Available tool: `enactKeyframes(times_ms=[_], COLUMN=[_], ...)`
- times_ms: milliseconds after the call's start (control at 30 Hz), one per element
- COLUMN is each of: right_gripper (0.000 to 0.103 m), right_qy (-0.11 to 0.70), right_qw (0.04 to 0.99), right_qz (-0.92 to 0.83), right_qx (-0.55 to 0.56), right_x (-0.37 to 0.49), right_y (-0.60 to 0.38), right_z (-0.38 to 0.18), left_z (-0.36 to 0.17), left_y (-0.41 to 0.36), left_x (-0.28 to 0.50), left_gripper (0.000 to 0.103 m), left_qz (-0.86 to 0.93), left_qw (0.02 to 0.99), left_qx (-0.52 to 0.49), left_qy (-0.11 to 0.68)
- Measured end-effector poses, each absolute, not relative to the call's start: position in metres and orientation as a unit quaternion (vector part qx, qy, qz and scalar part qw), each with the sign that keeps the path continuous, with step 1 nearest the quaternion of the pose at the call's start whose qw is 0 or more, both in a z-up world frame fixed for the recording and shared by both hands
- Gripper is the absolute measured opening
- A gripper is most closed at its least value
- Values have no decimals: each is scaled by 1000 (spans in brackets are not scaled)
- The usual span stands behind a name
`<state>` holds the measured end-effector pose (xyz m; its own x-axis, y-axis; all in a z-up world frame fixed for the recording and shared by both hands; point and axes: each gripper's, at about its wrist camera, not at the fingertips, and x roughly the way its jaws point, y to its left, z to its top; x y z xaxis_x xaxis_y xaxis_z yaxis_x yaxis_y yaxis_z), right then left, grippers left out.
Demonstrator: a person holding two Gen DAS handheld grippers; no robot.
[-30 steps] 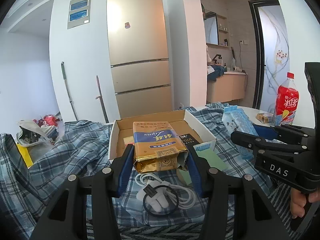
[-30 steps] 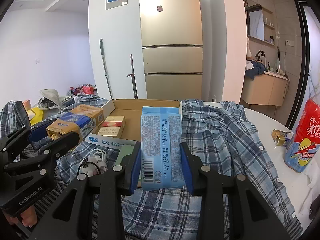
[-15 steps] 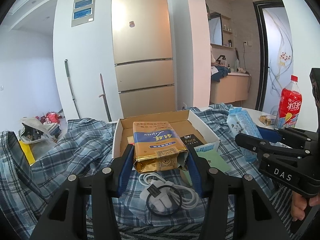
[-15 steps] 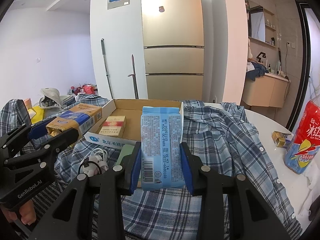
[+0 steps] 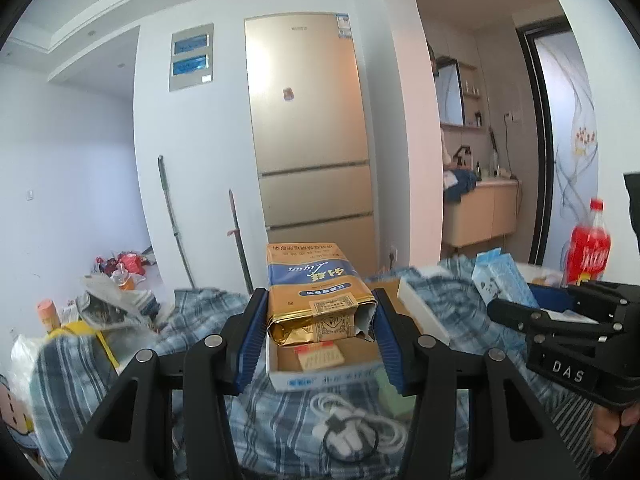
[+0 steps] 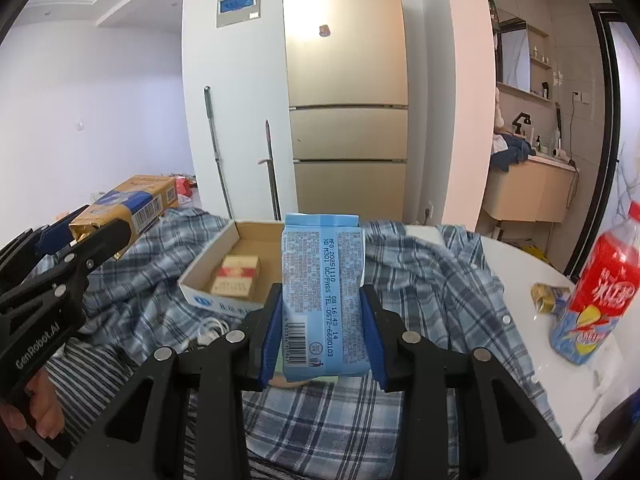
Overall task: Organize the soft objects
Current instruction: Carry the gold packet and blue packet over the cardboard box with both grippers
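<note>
My left gripper (image 5: 320, 334) is shut on a gold-and-blue soft pack (image 5: 316, 292), held up above the open cardboard box (image 5: 324, 374). That pack also shows in the right wrist view (image 6: 128, 206). My right gripper (image 6: 322, 332) is shut on a light blue tissue pack (image 6: 322, 292), held above the plaid shirt (image 6: 432, 280), just right of the box (image 6: 224, 280). The blue pack also shows in the left wrist view (image 5: 504, 280). A red-and-white carton (image 6: 236, 276) lies inside the box.
A white charger with cable (image 5: 352, 426) lies on the plaid cloth in front of the box. A red soda bottle (image 6: 592, 292) and a small gold packet (image 6: 550, 296) stand on the white table at the right. A fridge (image 6: 348, 92) is behind.
Both grippers have risen with their packs. The left one lifted the gold pack higher above the box, and the view now tilts upward.
</note>
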<state>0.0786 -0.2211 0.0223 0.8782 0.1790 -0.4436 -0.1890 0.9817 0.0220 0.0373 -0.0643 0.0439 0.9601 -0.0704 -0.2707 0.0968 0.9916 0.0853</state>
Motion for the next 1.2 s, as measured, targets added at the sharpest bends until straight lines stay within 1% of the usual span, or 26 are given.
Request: enactKeyframes(times_ms=[100, 200, 267, 367, 500, 600, 733, 933, 1100, 1200], right_gripper=[36, 36, 36, 36, 36, 36, 36, 36, 36, 36], right_qy=[209, 192, 174, 150, 137, 129, 125, 132, 155, 182], right_qw=[974, 978, 980, 985, 987, 988, 987, 988, 985, 981], right_qz=[88, 85, 95, 83, 80, 86, 96, 77, 67, 63], right_qx=[-10, 5, 8, -10, -7, -1, -35, 7, 27, 28], right_x=[82, 89, 91, 94, 108, 122, 136, 164, 191, 208], right_y=[-221, -224, -226, -225, -221, -216, -204, -203, -202, -200], right_z=[45, 67, 80, 94, 111, 126, 137, 135, 109, 84], left_z=[65, 87, 100, 118, 137, 151, 165, 163, 140, 122], left_y=[-66, -62, -61, -61, -61, -62, -66, -64, -60, -58], left_x=[38, 44, 44, 47, 58, 65, 76, 92, 121, 149], left_gripper=[53, 53, 53, 53, 53, 53, 53, 53, 53, 53], left_qz=[-43, -71, -68, -63, -58, -47, -40, -29, -16, -16], left_qw=[991, 989, 990, 992, 993, 996, 997, 998, 995, 988], left_qx=[43, 12, 6, 9, -2, -12, -7, -9, 1, 15], left_qy=[116, 129, 119, 109, 102, 78, 61, 57, 101, 152])
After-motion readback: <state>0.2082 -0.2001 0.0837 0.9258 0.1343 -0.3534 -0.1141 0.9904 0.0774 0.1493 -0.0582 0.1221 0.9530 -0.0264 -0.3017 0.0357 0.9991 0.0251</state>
